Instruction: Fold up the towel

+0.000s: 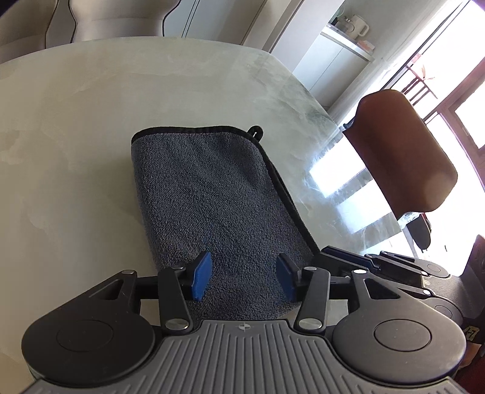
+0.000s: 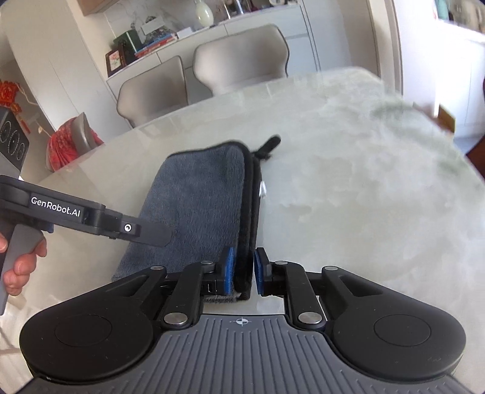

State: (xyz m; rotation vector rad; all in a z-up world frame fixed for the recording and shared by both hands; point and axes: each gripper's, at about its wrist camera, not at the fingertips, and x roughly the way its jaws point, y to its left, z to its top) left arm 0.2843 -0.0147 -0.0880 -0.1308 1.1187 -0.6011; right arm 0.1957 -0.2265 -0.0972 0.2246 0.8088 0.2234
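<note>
A dark grey towel (image 1: 212,194) with black trim lies folded on the pale marble table (image 1: 75,121), its hanging loop (image 1: 255,132) at the far right corner. My left gripper (image 1: 244,277) is open just above the towel's near end, holding nothing. In the right wrist view the same towel (image 2: 197,197) shows its stacked black edges on the right side. My right gripper (image 2: 244,271) has its blue pads around the near right edge of the towel (image 2: 244,266), with a small gap on the right pad's side. The left gripper (image 2: 151,235) reaches in from the left over the towel.
A brown chair (image 1: 403,151) stands at the table's right edge. Two beige chairs (image 2: 236,69) stand at the far side. A white cabinet with a kettle (image 1: 354,27) is behind. A small white tag (image 2: 263,189) sticks out of the towel's right edge.
</note>
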